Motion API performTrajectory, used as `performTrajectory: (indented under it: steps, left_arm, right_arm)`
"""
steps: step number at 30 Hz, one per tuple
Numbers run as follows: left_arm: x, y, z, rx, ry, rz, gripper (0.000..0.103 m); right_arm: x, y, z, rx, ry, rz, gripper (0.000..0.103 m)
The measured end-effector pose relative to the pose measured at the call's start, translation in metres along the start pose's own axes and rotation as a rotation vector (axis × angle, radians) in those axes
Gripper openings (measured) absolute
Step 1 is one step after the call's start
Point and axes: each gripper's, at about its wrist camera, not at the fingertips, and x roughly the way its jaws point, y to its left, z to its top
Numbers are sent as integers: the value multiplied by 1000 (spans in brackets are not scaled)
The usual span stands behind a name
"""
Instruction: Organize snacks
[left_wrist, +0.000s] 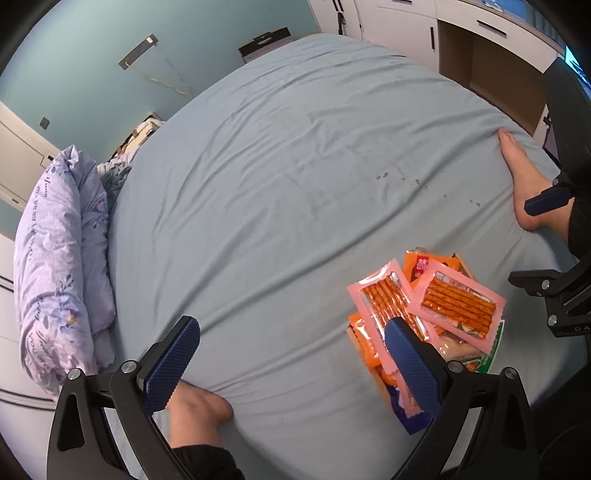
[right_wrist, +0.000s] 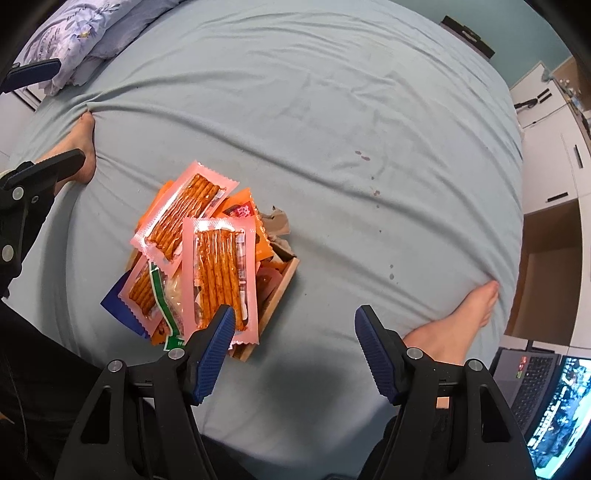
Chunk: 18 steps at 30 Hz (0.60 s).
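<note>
My right gripper (right_wrist: 293, 332) hangs wide and empty beside the snack packets (right_wrist: 218, 266) heaped on the tray (right_wrist: 284, 284); next, straighten one.

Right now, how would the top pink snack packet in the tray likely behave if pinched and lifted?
The pink packet looks thin and flat, so probably light and somewhat bendy. Its glossy film may slip. It lies loosely on the pile in the wooden tray, so neighbours might shift.

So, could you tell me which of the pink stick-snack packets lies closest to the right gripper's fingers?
The pink packet lying lengthwise on top of the pile, its lower end beside the right gripper's left finger. The other pink ones sit further up and left.
</note>
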Motion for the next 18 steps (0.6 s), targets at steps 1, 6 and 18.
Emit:
performTrajectory:
  steps: [1,6,18]
  left_arm:
    - [0,0,0,1,0,0,102]
    - [0,-3,-2,20,-7,12,102]
    - [-3,-6,-3,42,-26,24,102]
  right_arm:
    - [0,0,0,1,1,3,66]
    - [2,0,1,2,7,1,66]
    - [4,0,1,0,11,1,66]
